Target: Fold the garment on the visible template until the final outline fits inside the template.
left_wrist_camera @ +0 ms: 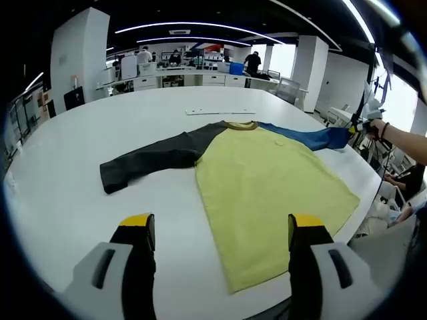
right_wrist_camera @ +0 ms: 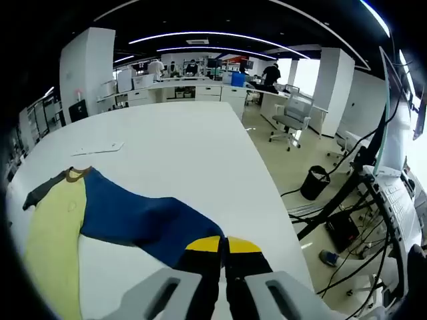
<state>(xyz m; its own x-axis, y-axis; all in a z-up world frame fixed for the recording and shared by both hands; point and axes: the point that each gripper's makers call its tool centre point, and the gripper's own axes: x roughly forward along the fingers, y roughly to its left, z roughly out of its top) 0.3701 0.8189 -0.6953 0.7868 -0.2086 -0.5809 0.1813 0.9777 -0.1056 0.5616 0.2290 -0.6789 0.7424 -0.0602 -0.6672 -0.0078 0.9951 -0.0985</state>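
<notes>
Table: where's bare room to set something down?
Free: beyond the shirt's collar toward the flat white sheet, and the near-left table below the dark sleeve. Crowded: right edge, where the right gripper pinches the blue sleeve.

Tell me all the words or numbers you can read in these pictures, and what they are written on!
None can be read. The shirt has no print that shows. The flat white sheet beyond its collar looks blank from here. The distant desks are too small and blurred to tell.

My left gripper (left_wrist_camera: pixel 221 230) hovers, jaws spread wide. My right gripper (right_wrist_camera: pixel 223 245) clamped, jaws pressed together, arm (left_wrist_camera: pixel 405 141) stretched out.
</notes>
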